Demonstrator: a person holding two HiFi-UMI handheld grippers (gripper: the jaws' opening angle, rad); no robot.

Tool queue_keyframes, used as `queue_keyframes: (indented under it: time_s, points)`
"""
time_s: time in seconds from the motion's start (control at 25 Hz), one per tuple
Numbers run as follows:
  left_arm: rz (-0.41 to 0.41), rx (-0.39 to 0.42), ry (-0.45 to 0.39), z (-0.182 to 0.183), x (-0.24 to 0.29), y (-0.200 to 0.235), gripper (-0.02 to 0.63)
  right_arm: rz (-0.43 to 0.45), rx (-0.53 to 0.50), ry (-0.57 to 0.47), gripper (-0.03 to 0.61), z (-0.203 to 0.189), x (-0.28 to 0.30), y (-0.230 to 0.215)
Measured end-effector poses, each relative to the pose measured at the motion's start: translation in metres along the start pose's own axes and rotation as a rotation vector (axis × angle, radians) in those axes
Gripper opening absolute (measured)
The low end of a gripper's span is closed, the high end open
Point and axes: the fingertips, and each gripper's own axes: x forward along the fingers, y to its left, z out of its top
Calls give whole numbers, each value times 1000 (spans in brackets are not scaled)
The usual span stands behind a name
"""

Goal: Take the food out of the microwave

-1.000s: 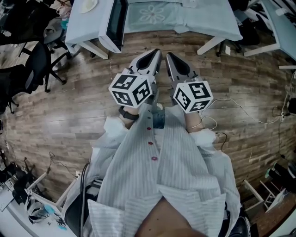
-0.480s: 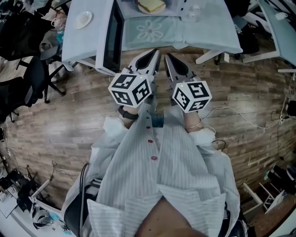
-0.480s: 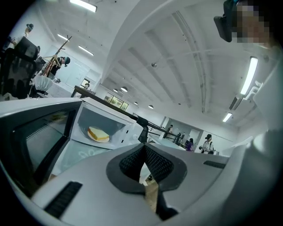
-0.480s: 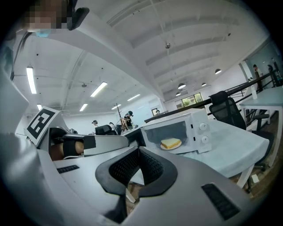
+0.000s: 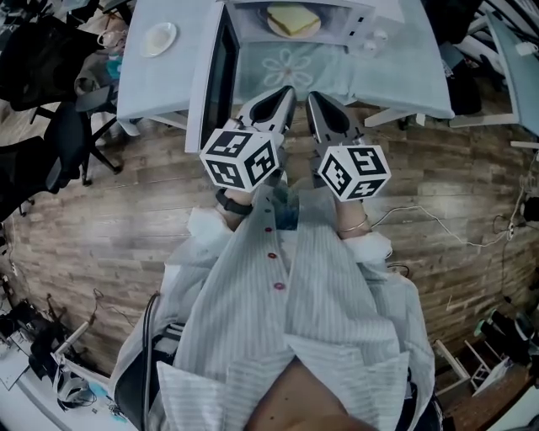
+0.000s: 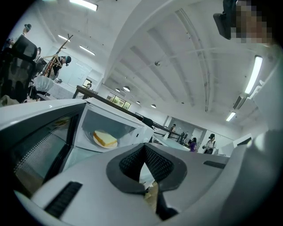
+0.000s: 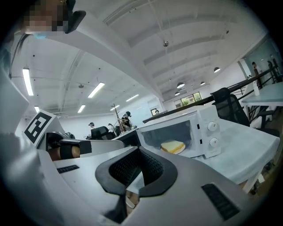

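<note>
The person's pale striped button-up shirt [image 5: 295, 328] fills the near ground, and both arms reach forward over the brown wood-plank floor [image 5: 118, 202]. The left hand-held gripper [image 5: 282, 101], grey with a black-and-white marker cube at its back, has its jaws pressed together with nothing between them. The right hand-held gripper [image 5: 318, 103], just beside it and of the same build, is likewise closed and empty. Both point roughly level towards the table edge, their tips near it but not over the microwave.

Beyond them stands the table [image 5: 404, 80], covered in a light blue cloth with a pale flower print. On it sits the white box-shaped microwave [image 5: 375, 21], two round knobs on its right panel, its dark-windowed door [image 5: 217, 80] swung wide open to the left. Inside the cavity lies the pale yellow slab of food [image 5: 295, 17] on a round white plate [image 6: 97, 144], well apart from either gripper.

Further left on the table rests a small white dish [image 5: 158, 38]. A black office chair [image 5: 59, 139] stands off to the left.
</note>
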Motion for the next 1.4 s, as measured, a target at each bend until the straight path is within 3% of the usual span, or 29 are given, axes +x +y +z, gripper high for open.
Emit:
queue_keyframes:
  time_s: [0.44, 0.76, 1.4]
  points:
    - [5, -23, 23, -3, 26, 23, 8, -11, 25, 56, 32, -14, 29, -19]
    - [38, -43, 11, 12, 75, 46, 8, 25, 34, 90, 32, -2, 72, -52]
    - [196, -97, -35, 57, 158, 94, 8, 142, 62, 161, 32, 39, 151, -120]
